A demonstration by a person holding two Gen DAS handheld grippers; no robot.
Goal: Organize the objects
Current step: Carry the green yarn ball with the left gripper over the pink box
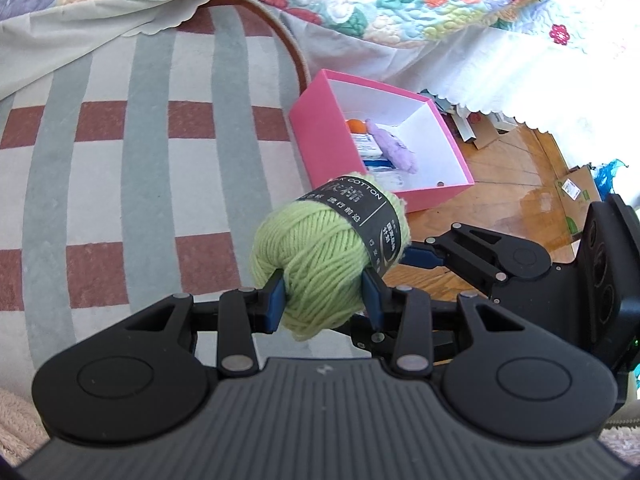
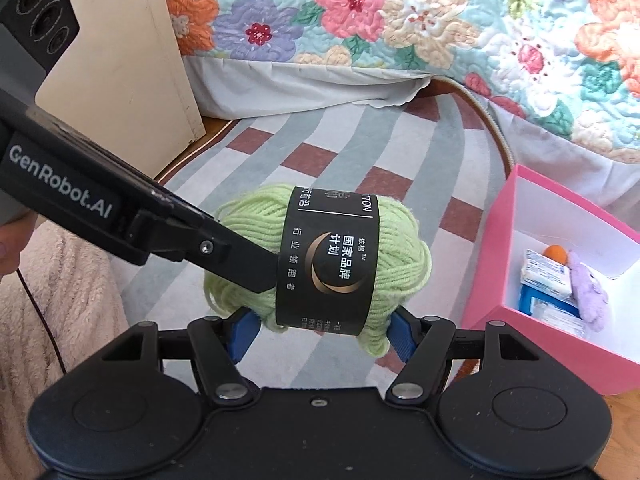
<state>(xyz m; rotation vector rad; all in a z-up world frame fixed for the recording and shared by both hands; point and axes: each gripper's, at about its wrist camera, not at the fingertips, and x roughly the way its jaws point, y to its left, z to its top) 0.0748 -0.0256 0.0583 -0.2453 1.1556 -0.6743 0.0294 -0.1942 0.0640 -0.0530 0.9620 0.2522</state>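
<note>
Blue pads (image 1: 276,304) of my left tool (image 1: 325,300) pinch the lower end of the green yarn ball (image 1: 320,256), squeezing it narrow there. My right tool (image 2: 323,330) clamps the same ball (image 2: 320,252) across its width, pads set on the yarn at either side of the black paper band (image 2: 328,264). Both tools hold it because the skein is soft and long: one grip would let it sag or roll.

Position: ball is in the air, clear of the striped rug (image 1: 120,160), above the rug's edge nearest the pink box (image 1: 384,148). Judged step: carry to box, not yet over its opening.

Pink box sits open, partly on the rug's edge and partly on the wood floor (image 1: 500,196), beside the bed's quilt (image 1: 400,0). Inside: purple plush (image 1: 394,148), an orange item, small white-and-blue packs, all crowded toward one corner. Free room lies at the opposite side, so the yarn should go there.

Risk: band may slip off if the pads drag.
</note>
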